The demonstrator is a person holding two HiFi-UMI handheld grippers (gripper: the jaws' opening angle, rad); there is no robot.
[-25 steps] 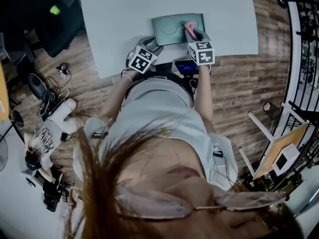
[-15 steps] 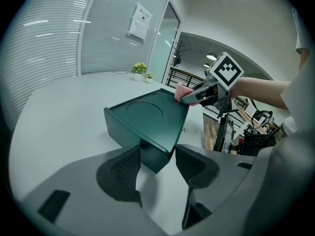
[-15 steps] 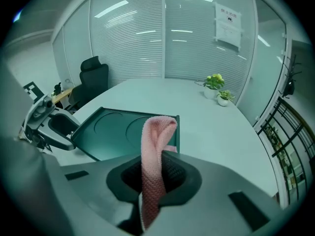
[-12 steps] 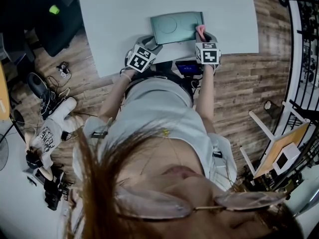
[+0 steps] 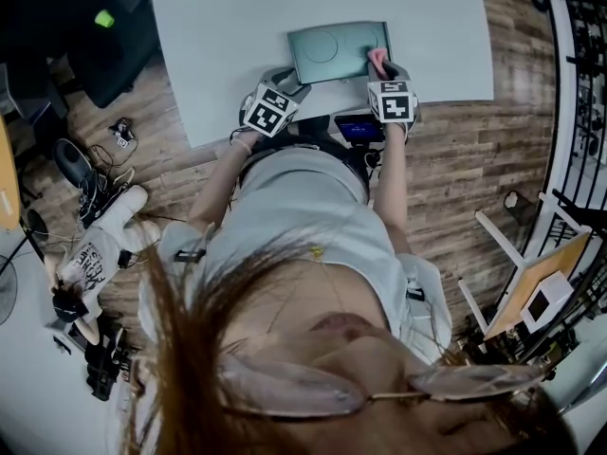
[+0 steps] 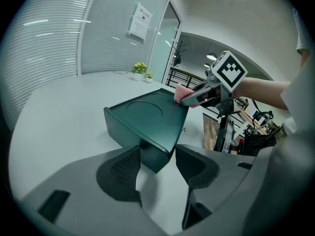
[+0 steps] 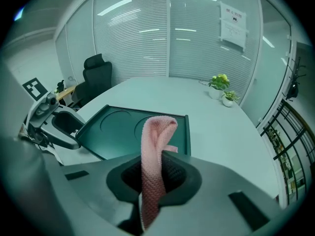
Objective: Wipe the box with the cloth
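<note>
Right claw point(image 7: 153, 175), clamped on cloth point(image 7: 156, 132), has swept from mid-box point(image 5: 327, 53) to its right edge, so one pass looks done. Left claw point(image 6: 157, 167), jaws apart, straddles the box's near corner. Box sits at the desk point(image 5: 237, 27) front edge.

A pale grey table point(image 5: 237, 36) fills the 12 o'clock part of the head view and stands on a wooden floor point(image 5: 455, 169). Tangled cables point(image 5: 95, 173) lie at 9 o'clock and a black railing point(image 5: 574, 74) stands at 2 o'clock. In the right gripper view, an office chair point(image 7: 97, 75) is at 10 o'clock, two potted plants point(image 7: 219, 85) at 2 o'clock, and a paper notice point(image 7: 233, 19) at 1 o'clock.
</note>
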